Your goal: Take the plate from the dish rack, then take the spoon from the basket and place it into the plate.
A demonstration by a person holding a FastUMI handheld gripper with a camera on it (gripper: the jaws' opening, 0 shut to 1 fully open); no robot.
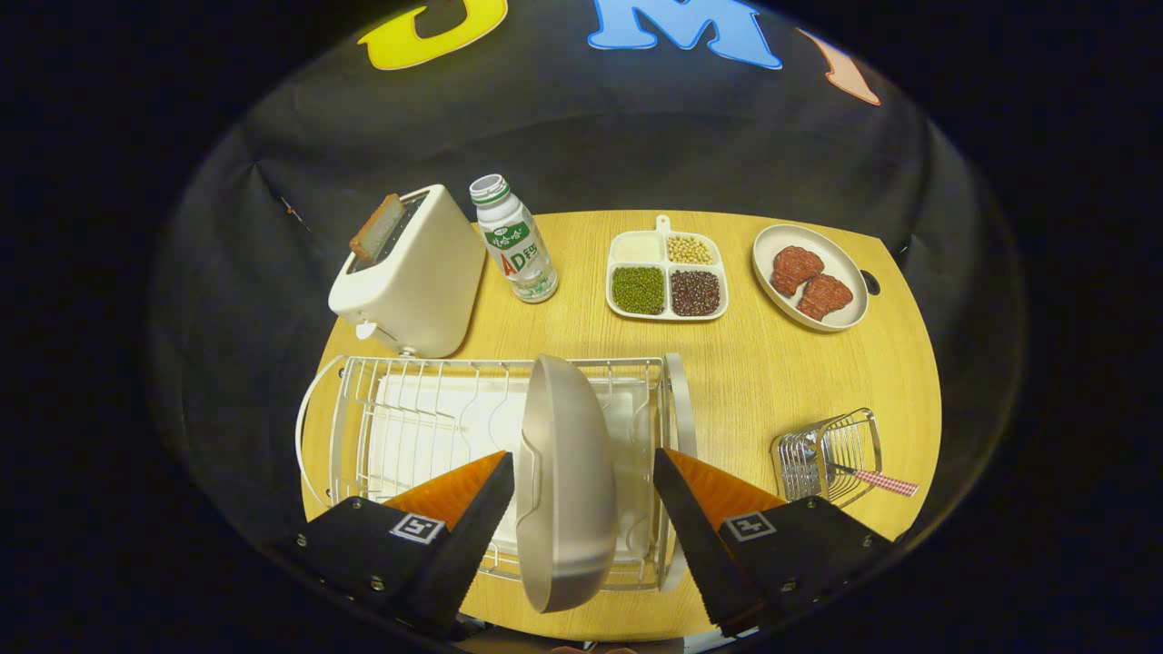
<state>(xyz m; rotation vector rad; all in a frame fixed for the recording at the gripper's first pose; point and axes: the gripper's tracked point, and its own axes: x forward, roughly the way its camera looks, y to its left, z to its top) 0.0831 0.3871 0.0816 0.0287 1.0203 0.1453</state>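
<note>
Your claw (581, 490) is spread wide, its 2 fingers flanking the plate (563, 481) without touching it. The plate stands on edge in the dish rack (409, 427), which sits at the counter's (754, 381) near edge, left of centre. The plate's rim rises between your fingertips, a gap showing on each side.

The basket (827, 463), a small wire one, stands near the counter's near right corner, just beyond your right finger. A checked handle pokes out of it toward the right; this appears to be the spoon (886, 483), though its bowl is hidden.

Along the far edge, from left to right: a toaster (413, 277) with a slice of bread (377, 229) in its slot, a bottle (513, 241), a 4-part tray (668, 277) of beans and grains, and an oval dish (809, 275) holding 2 reddish pieces of food.
</note>
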